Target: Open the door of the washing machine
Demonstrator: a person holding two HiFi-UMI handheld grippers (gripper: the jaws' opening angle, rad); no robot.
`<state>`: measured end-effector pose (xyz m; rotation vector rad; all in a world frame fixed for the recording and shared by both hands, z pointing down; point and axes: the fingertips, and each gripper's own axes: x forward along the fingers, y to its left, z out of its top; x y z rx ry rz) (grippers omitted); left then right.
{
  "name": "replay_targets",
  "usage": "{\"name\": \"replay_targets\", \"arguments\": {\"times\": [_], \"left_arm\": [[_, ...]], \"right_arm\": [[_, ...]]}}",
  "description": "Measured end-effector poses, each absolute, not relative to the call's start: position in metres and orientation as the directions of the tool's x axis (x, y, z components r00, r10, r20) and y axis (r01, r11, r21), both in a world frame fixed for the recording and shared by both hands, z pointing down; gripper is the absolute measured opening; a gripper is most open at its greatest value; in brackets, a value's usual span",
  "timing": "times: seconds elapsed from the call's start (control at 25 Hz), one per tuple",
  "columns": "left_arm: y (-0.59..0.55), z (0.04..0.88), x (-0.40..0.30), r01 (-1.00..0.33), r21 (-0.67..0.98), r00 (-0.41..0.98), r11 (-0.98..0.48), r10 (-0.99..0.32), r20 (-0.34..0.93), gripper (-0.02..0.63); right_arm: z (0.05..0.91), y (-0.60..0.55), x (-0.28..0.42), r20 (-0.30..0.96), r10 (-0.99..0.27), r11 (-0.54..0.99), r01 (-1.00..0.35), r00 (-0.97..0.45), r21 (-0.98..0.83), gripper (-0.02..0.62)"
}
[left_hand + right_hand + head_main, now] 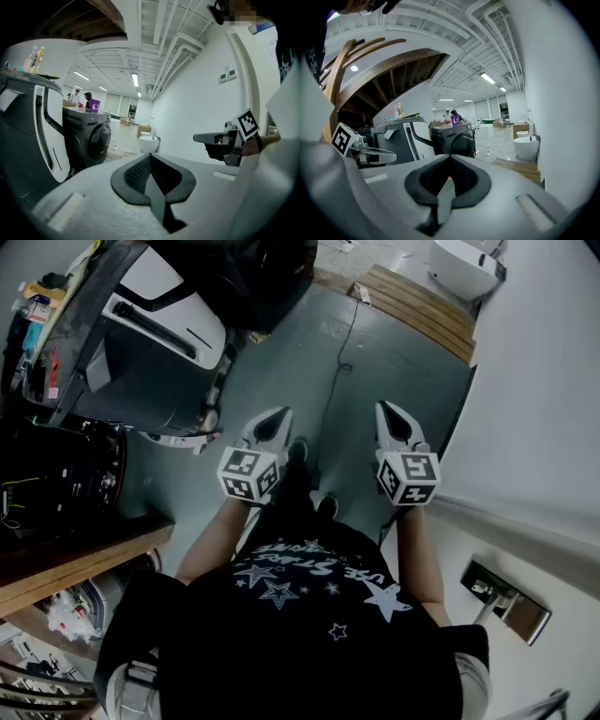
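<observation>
Standing well short of the job, the person held the left gripper (277, 416) and right gripper (392, 411) out in front, each with jaws pressed together on nothing. The washer (89, 140) stood well apart at about eleven o'clock, past a grey-and-white appliance (28, 136), its door (101, 139) shut. Doing this well probably meant walking closer first, then spreading one pair of jaws only once squared to the door's edge.

Dark grey washing machine (89, 140), black star-printed shirt (309, 634), grey floor (394, 362).
</observation>
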<state>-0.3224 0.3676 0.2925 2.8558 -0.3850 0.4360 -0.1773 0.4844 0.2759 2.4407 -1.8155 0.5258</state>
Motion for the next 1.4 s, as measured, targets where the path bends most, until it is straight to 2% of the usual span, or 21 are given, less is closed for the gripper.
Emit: {"name": "replay_targets", "arguments": {"times": [0.4, 0.64, 0.68, 0.76, 0.88, 1.0, 1.4], "left_arm": [[0.377, 0.310, -0.303, -0.260, 0.190, 0.911, -0.947, -0.175, 0.372, 0.010], [0.341, 0.312, -0.288, -0.245, 0.198, 0.914, -0.949, -0.158, 0.373, 0.011], [0.331, 0.314, -0.285, -0.246, 0.196, 0.913, -0.949, -0.159, 0.377, 0.011], [0.304, 0.315, -0.276, -0.251, 0.201, 0.912, -0.947, -0.161, 0.376, 0.011], [0.261, 0.315, -0.260, -0.238, 0.216, 0.919, -0.947, -0.148, 0.364, 0.011], [0.218, 0.319, -0.247, -0.212, 0.215, 0.922, -0.953, -0.122, 0.367, 0.011], [0.112, 0.334, -0.191, -0.213, 0.213, 0.912, -0.954, -0.116, 0.395, 0.011]], "right_arm": [[0.286, 0.504, -0.143, 0.341, -0.893, -0.366, -0.915, 0.294, -0.168, 0.004], [0.272, 0.474, -0.108, 0.296, -0.881, -0.433, -0.880, 0.368, -0.194, 0.005], [0.272, 0.463, -0.103, 0.293, -0.881, -0.436, -0.876, 0.371, -0.203, 0.021], [0.273, 0.435, -0.096, 0.297, -0.884, -0.431, -0.875, 0.361, -0.219, 0.129], [0.275, 0.383, -0.089, 0.319, -0.892, -0.397, -0.893, 0.320, -0.213, 0.200], [0.277, 0.335, -0.085, 0.354, -0.893, -0.363, -0.909, 0.277, -0.205, 0.229], [0.295, 0.260, -0.030, 0.418, -0.863, -0.399, -0.889, 0.282, -0.224, 0.229]]}}
